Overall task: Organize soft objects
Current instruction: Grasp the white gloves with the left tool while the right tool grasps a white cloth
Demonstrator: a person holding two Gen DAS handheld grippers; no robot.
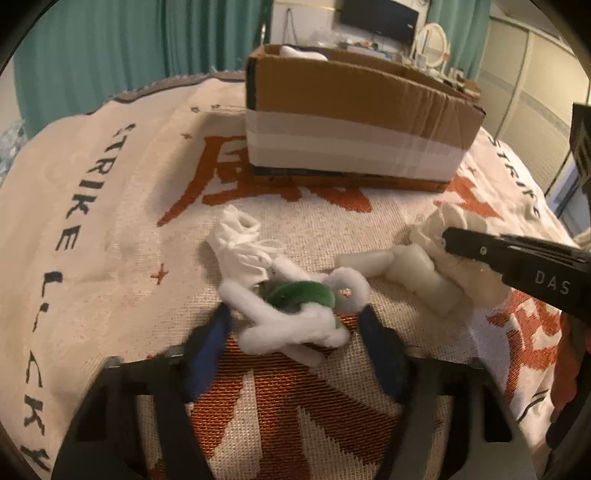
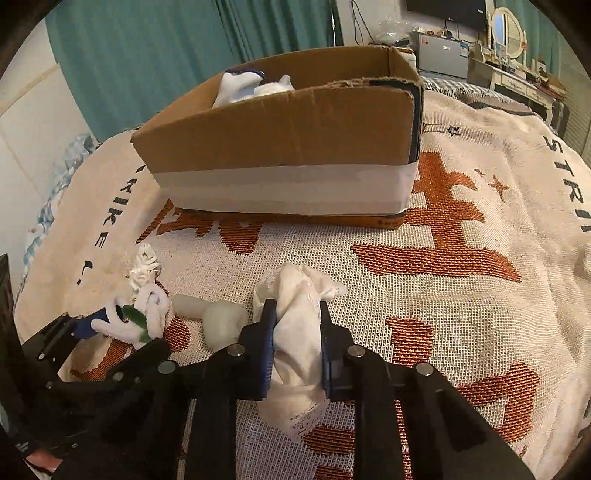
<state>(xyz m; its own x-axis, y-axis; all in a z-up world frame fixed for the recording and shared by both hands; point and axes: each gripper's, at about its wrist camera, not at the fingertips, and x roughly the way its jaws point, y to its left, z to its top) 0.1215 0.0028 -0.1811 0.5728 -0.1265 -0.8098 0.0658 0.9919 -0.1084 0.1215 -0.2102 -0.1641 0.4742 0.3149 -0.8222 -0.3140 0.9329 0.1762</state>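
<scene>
My left gripper point(image 1: 295, 314) is open around a tangle of white fuzzy cord with a green piece point(image 1: 295, 310) lying on the bed cover; its blue fingers point(image 1: 210, 343) flank it. My right gripper point(image 2: 295, 314) is shut on a cream lace-edged cloth point(image 2: 299, 332), held low over the cover; it shows as a black arm in the left wrist view point(image 1: 517, 258). A cardboard box point(image 2: 280, 147) stands behind, with white soft items point(image 2: 255, 86) inside. A knotted white cloth point(image 1: 240, 247) and a pale translucent squishy piece point(image 1: 413, 277) lie between the grippers.
The woven cream and orange bed cover point(image 2: 461, 295) spreads under everything. Teal curtains point(image 2: 147, 55) hang behind the bed. A dresser with a mirror point(image 2: 509, 33) stands at the far right.
</scene>
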